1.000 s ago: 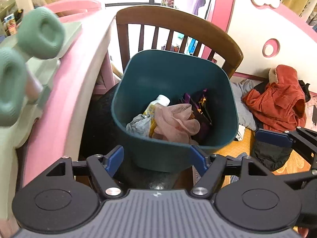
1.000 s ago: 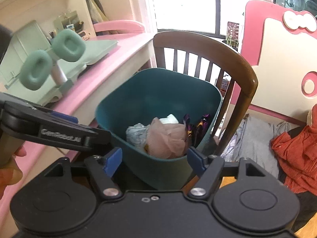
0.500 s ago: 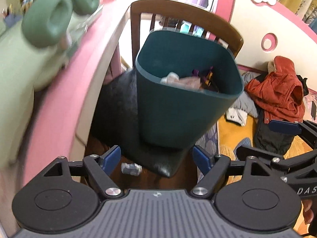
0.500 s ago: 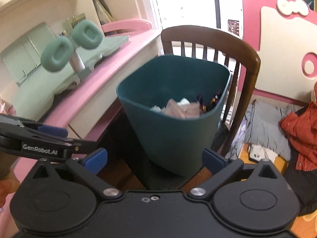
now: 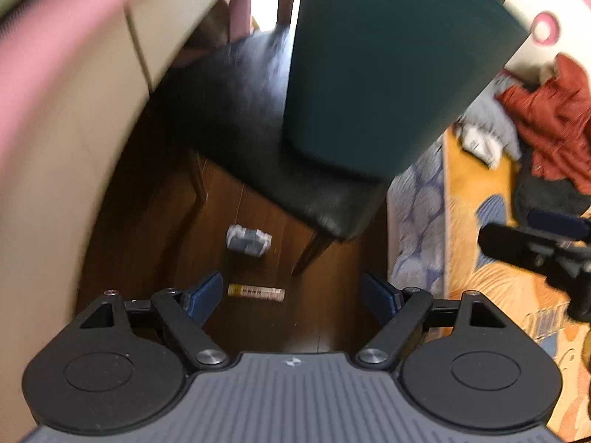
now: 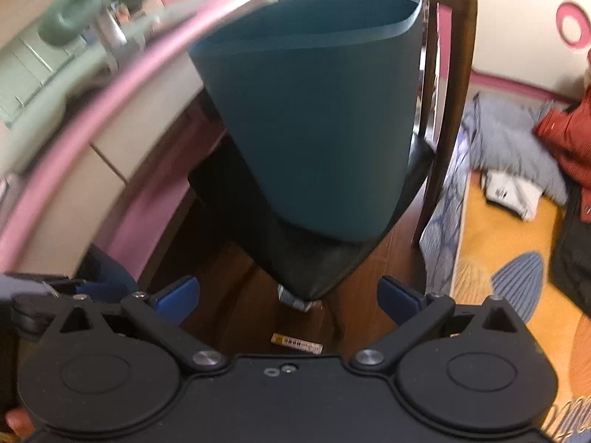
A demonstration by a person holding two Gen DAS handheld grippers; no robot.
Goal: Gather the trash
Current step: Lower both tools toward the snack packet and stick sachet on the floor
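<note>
A teal trash bin stands on the black seat of a wooden chair. On the dark wood floor under the chair lie a crumpled grey-white wrapper and a small yellow tube. My left gripper hangs above the tube, its jaws opening with nothing between them. My right gripper is wide open and empty, low beside the chair. The right gripper's finger shows at the right edge of the left wrist view.
A pink-edged desk curves along the left, with green headphones on top. An orange patterned rug and a heap of red and grey clothes lie on the right.
Both grippers have dropped from above the bin's rim to floor level. The bin's contents went out of sight; the floor, wrapper and tube came into view. The right jaws spread wider.
</note>
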